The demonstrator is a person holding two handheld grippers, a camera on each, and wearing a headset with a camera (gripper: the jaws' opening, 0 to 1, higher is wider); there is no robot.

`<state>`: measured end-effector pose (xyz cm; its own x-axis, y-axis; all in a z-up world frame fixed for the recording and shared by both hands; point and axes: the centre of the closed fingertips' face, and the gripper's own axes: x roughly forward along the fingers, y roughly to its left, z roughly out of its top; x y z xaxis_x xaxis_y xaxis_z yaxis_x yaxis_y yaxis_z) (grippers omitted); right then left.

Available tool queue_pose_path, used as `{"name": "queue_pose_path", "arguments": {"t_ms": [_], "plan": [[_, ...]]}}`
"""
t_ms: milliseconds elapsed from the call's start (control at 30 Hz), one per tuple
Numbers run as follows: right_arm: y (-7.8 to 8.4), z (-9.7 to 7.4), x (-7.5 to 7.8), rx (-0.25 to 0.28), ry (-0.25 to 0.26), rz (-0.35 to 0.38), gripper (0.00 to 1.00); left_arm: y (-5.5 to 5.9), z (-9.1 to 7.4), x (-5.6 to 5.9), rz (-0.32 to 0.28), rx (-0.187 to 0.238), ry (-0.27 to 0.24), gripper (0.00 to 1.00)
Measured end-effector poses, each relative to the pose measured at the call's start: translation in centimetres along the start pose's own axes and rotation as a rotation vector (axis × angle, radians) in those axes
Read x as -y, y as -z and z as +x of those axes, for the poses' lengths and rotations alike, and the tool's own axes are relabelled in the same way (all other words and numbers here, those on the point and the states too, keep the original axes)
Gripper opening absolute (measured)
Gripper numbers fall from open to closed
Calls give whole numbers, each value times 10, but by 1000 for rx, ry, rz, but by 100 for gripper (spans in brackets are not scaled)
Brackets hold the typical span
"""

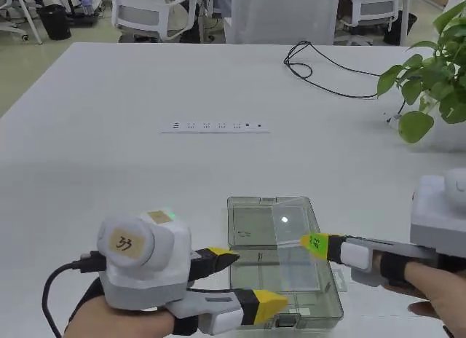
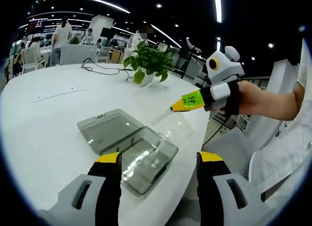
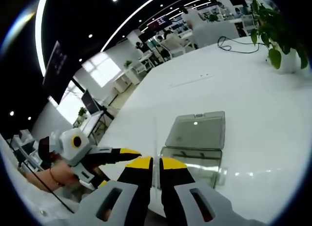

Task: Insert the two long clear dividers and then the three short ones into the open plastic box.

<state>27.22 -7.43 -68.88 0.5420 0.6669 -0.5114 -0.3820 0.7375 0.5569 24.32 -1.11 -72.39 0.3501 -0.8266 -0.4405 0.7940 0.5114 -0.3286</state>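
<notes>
- While it sits open on the broad white table (image 1: 109, 156), the smoky clear plastic box (image 1: 333, 294) is close in front of me, with its lid laid flat on the far side.
- The clear flat plastic divider (image 1: 298, 265) hangs over the right part of the box and isn't seated yet. I can't tell whether it is a long one or a short one.
- My left gripper (image 1: 253, 280) is spread wide and empty, just beside the box's near left corner.
- My right gripper (image 3: 156, 162) has its jaws pressed together on one edge of the divider, and the sheet rises edge-on between them in the right gripper view.
- To seat it well, I think I should stand the sheet upright and line up both ends with a facing pair of wall slots, which are too faint to make out here. Then I lower it straight down without twisting, and my left gripper can brace the box so it doesn't skid.
</notes>
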Motion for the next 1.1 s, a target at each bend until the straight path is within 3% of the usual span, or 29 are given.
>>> {"name": "queue_pose_path", "arguments": {"t_ms": [167, 367, 533, 900, 1100], "plan": [[-2, -4, 11, -24, 34, 28, 7, 9, -6, -10, 57, -19, 1, 79], [-4, -6, 20, -52, 73, 58, 7, 20, -14, -23, 105, -44, -2, 91], [-3, -7, 27, -83, 105, 88, 7, 27, -17, -25, 159, -65, 9, 100], [14, 0, 43, -208, 163, 180, 7, 37, -16, -26, 193, -88, 37, 100], [29, 6, 48, -276, 185, 234, 7, 40, -16, -28, 184, -87, 48, 100]]}}
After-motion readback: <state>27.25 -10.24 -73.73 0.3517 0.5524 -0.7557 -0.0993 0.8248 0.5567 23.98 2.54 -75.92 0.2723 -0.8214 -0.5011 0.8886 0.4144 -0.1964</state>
